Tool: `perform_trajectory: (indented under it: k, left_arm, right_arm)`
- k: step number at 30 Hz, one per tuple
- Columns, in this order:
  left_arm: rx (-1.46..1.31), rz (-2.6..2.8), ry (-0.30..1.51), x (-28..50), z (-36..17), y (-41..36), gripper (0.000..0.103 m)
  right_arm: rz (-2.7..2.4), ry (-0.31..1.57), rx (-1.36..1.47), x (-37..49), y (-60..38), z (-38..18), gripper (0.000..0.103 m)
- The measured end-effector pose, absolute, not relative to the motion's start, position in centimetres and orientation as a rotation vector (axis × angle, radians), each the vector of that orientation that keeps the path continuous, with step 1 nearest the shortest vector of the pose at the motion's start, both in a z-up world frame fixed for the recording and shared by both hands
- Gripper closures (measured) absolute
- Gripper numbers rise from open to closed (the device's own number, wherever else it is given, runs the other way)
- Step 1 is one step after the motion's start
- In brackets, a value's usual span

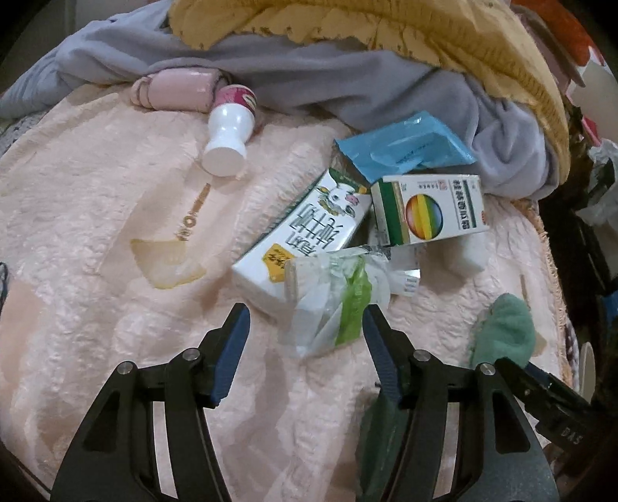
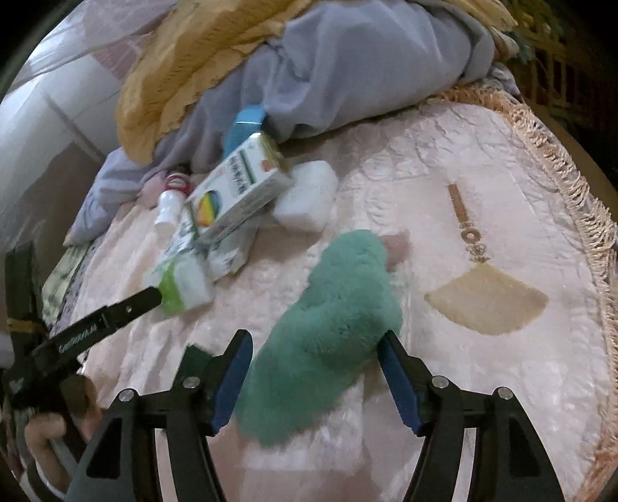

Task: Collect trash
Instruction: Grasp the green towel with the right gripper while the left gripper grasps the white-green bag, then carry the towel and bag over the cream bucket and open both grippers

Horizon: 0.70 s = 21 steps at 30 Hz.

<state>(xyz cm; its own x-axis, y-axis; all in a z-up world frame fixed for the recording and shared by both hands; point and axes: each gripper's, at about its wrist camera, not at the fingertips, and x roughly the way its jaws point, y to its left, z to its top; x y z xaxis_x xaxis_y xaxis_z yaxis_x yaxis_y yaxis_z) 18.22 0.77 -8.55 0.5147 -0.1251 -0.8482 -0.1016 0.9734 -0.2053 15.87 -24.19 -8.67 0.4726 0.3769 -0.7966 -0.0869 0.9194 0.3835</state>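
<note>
Trash lies on a pink bedspread (image 1: 96, 216): a crumpled clear and green wrapper (image 1: 332, 309), a white milk carton (image 1: 301, 235), a medicine box with a rainbow circle (image 1: 428, 208), a blue plastic packet (image 1: 401, 150) and a white bottle (image 1: 228, 131). My left gripper (image 1: 305, 328) is open, its fingertips on either side of the wrapper's near end. My right gripper (image 2: 314, 351) is open around a green fluffy sock (image 2: 328, 328). The box (image 2: 235, 193), the wrapper (image 2: 181, 285) and the bottle (image 2: 170, 204) also show in the right wrist view.
Grey (image 1: 309, 85) and yellow (image 1: 386, 31) blankets are heaped behind the trash. A pink rolled cloth (image 1: 174, 89) lies by the bottle. A white block (image 2: 309, 197) sits beside the box. The bedspread's fringed edge (image 2: 560, 166) runs along the right.
</note>
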Motion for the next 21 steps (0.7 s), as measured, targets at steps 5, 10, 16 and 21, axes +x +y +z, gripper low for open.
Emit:
perform_trajectory:
  k: [5,10,16,21]
  left_arm:
    - [-0.283,-0.078,1.061,18.2,-9.4,0.1,0.08]
    - [-0.331,-0.123,1.039,16.3,-7.8,-0.1,0.091]
    - [-0.31,-0.197,0.981,13.3,-4.7,-2.4,0.091]
    - [-0.265,-0.244,0.943,11.3,-3.0,-5.2,0.091]
  right_arm:
    - [0.308,1.036,0.353,16.2,-25.2,-9.4,0.059]
    - [0.328,0.993,0.266,14.2,-25.8,-7.0,0.073]
    - [0.329,0.93,0.214,11.3,-27.2,-4.2,0.073]
    - [0.312,0.898,0.201,9.3,-28.4,-2.7,0.073]
